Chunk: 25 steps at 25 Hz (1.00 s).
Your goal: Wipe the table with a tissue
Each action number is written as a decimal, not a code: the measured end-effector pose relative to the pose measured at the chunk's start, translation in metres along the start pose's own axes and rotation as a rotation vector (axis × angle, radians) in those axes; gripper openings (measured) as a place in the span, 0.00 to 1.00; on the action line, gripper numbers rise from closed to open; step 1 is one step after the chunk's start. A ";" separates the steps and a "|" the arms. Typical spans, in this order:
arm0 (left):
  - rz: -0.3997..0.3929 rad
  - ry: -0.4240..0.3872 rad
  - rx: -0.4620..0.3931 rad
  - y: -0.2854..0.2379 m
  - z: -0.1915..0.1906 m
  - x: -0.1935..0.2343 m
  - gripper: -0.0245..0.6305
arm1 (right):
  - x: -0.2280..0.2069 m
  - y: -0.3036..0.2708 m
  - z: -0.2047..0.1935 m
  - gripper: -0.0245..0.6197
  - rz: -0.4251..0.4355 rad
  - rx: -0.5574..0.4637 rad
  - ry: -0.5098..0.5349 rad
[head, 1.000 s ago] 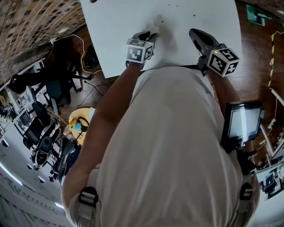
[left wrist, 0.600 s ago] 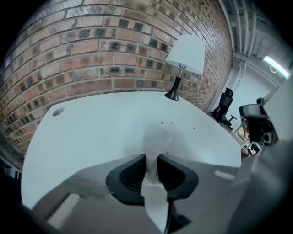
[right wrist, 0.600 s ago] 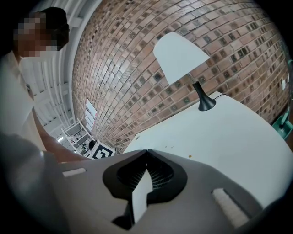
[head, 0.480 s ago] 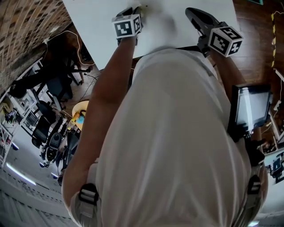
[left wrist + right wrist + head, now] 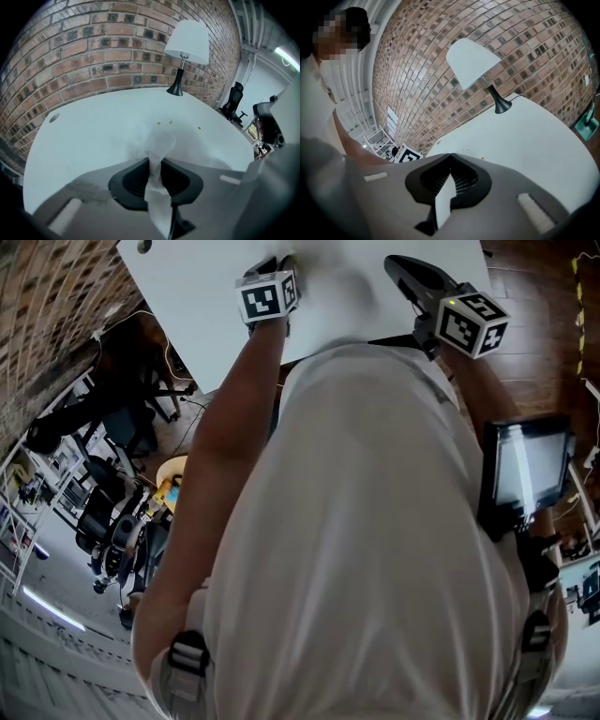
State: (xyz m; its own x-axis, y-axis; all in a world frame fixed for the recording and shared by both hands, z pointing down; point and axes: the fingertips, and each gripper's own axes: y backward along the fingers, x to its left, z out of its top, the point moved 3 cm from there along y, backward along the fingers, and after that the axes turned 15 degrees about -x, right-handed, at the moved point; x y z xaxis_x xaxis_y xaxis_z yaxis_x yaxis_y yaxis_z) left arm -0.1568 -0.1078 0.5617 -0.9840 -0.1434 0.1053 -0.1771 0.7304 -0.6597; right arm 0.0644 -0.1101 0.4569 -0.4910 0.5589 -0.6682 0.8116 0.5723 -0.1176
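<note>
The left gripper [image 5: 157, 164] pinches the tissue [image 5: 158, 143], which runs lengthwise between the jaws. Its loose bunch sticks out ahead of the tips and seems to rest on the table [image 5: 84, 136] near the front edge. This hand is the 1 placed to wipe. The right gripper [image 5: 450, 154] has its tips pressed together on nothing and hangs over the same edge, off to the right. Straight ahead of the tissue, towards the far edge, lie 3 small crumbs [image 5: 158, 123] with bare table between. A lamp [image 5: 186, 51] stands at the far edge by the brick wall [image 5: 93, 47], well clear.
</note>
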 end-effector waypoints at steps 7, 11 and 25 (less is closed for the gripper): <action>-0.037 -0.004 0.037 -0.006 -0.002 -0.022 0.14 | -0.009 0.011 0.000 0.05 0.004 0.006 -0.008; -0.098 0.055 0.060 -0.002 -0.010 -0.035 0.15 | -0.005 0.008 -0.005 0.05 0.016 0.011 -0.011; 0.011 0.125 0.081 0.025 -0.028 0.018 0.15 | -0.001 0.008 0.002 0.05 0.041 0.006 -0.001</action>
State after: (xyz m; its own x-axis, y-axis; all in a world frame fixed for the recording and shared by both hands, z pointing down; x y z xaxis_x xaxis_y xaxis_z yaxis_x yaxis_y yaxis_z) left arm -0.1798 -0.0732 0.5681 -0.9814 -0.0475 0.1859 -0.1688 0.6742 -0.7190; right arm 0.0716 -0.1077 0.4550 -0.4568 0.5813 -0.6734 0.8329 0.5454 -0.0941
